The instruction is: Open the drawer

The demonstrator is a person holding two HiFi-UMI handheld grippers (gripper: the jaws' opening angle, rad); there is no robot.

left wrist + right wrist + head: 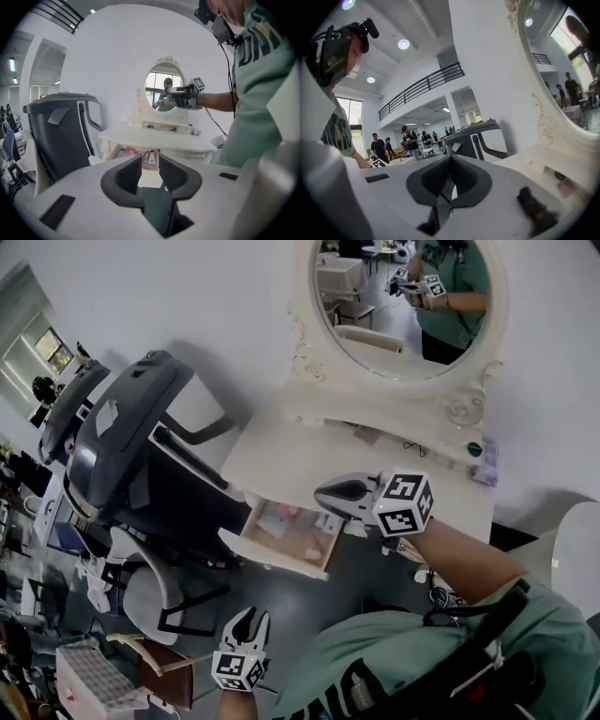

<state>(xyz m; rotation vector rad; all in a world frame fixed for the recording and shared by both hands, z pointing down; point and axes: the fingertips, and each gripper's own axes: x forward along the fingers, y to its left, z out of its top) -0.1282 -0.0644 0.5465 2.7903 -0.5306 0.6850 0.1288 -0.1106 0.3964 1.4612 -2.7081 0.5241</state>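
Under the white table (281, 456), left side: drawer (286, 538) pulled out, small items inside. Left gripper (249, 617) is low and well apart from the drawer, fingers spread, nothing between. Right gripper (324, 493) is over the tabletop's front edge, fingers pressed together, empty. A dark chair (131, 437) stands beside the table.

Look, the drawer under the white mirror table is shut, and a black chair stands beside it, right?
No, the drawer is pulled open, with things inside; the head view shows it. It is under the white mirror table, and the black chair stands beside it.
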